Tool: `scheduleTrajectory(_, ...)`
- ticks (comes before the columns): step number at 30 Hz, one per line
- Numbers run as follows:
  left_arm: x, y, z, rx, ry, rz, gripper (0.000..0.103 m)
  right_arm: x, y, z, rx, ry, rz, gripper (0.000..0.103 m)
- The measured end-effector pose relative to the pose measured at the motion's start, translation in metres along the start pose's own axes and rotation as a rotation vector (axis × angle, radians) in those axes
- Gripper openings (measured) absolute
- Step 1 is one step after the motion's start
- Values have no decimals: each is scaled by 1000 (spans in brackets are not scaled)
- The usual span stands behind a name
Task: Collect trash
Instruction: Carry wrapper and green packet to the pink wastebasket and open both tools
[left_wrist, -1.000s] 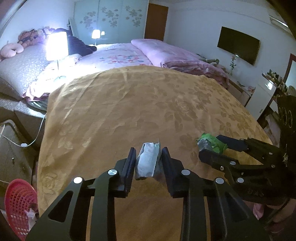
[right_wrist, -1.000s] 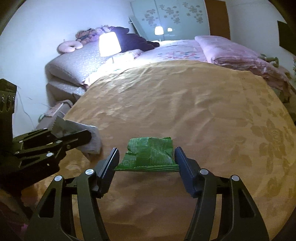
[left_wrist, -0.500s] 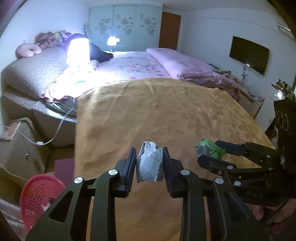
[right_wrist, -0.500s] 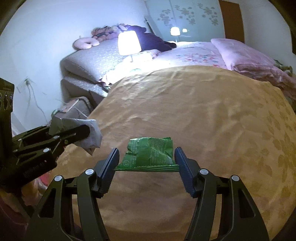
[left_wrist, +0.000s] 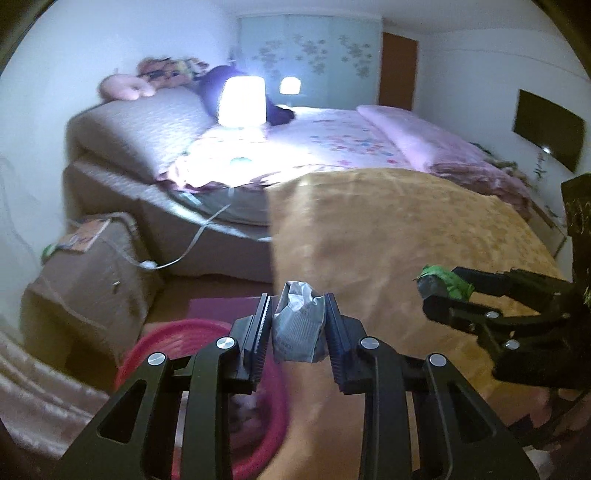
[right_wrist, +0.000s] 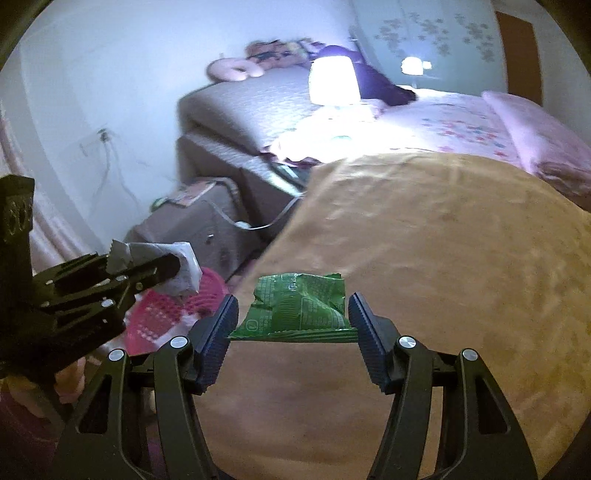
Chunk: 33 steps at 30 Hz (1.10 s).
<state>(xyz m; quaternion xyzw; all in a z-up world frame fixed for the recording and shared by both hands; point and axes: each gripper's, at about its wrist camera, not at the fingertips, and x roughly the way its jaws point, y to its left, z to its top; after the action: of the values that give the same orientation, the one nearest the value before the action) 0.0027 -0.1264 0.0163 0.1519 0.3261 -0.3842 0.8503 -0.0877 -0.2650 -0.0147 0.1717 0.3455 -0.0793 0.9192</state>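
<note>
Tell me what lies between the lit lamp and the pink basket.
In the left wrist view, between the lamp and the pink basket lie the bed's side, a white cable and bare floor.

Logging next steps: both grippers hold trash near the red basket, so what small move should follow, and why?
Probably carry the left gripper, clamped on the crumpled grey-white wrapper, a little further over the red plastic mesh basket; the basket lies just below it beside the bed, not yet squarely under the wrapper.

The left tongs (left_wrist: 298, 325) pinch a crumpled wrapper (left_wrist: 300, 328) over the basket (left_wrist: 155, 350) on the floor, left of the bed (left_wrist: 388, 236). The right tongs (right_wrist: 291, 319) — just to the right, over the blanket's (right_wrist: 443, 240) edge — pinch a snack bag (right_wrist: 301, 308). A lamp (left_wrist: 242, 101) stands far behind.
</note>
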Motion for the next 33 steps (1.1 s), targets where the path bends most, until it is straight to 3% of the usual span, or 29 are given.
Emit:
scheduleTrajectory(10,-1,86,-32,-181,67,151,27,34,70,21,-106,47,107,60)
scheduleTrajectory(16,17,121,-49,-268,133,172,27,65,99,27,-129,116,159,60)
scheduleTrajectory(24,38,133,-65,-299,206,176,28,116,110,12,-82,251,191,60)
scheduleTrajectory(29,43,137,-71,-319,232,171,47,125,111,11,-58,273,199,62)
scheduleTrajectory(33,43,135,-73,-306,229,184,60,127,112,12,-40,275,209,73)
